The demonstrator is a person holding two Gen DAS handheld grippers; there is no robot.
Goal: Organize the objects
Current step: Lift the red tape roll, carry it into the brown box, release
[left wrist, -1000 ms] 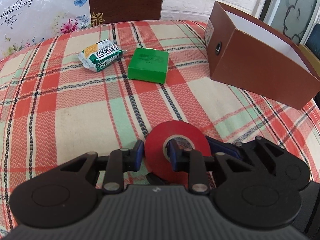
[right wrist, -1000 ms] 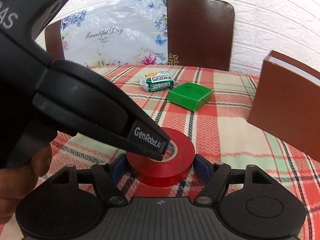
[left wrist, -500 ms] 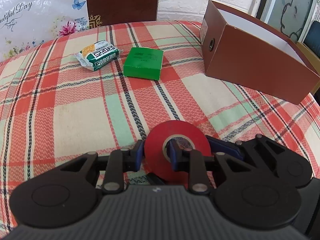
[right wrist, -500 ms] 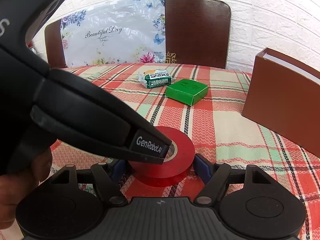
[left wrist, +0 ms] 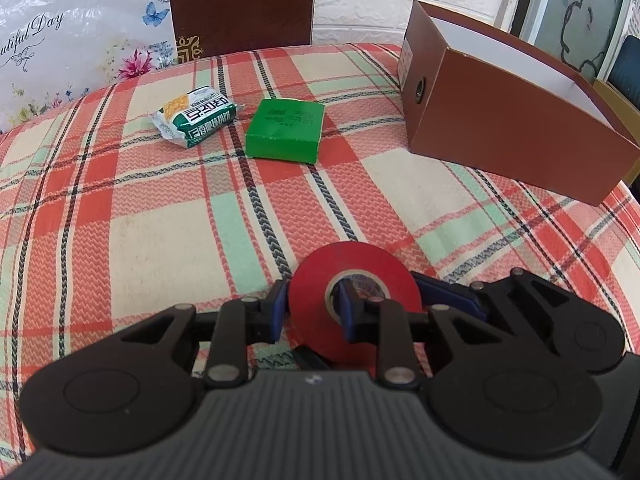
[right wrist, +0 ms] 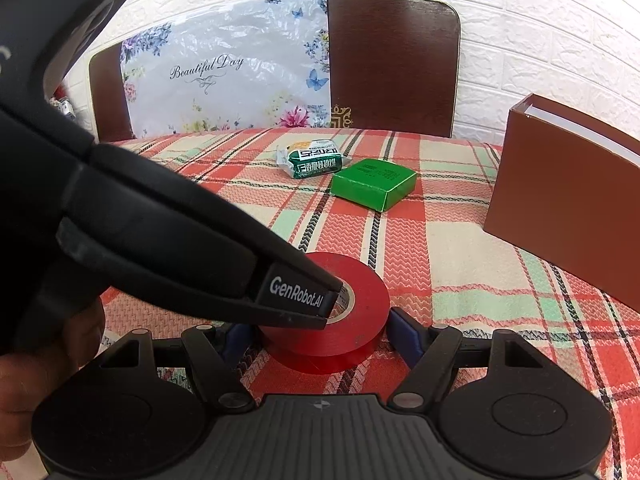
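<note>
A red tape roll (left wrist: 352,300) (right wrist: 340,312) is just above the plaid tablecloth (left wrist: 160,240). My left gripper (left wrist: 312,312) is shut on its wall, one finger outside and one through the core. My right gripper (right wrist: 316,332) is open with its fingers on either side of the roll, apart from it. A green box (left wrist: 286,128) (right wrist: 374,184) and a green-white snack packet (left wrist: 196,116) (right wrist: 314,158) lie at the far middle. An open brown cardboard box (left wrist: 512,120) (right wrist: 568,208) stands at the right.
Two dark wooden chair backs (right wrist: 392,64) stand behind the table, one draped with a flowered plastic sheet (right wrist: 224,80). A white brick wall is behind. The table's right edge lies just past the brown box.
The left gripper has lifted the tape roll slightly and moved back a little; the far objects have shifted in both views. The right gripper stays open around the roll.
</note>
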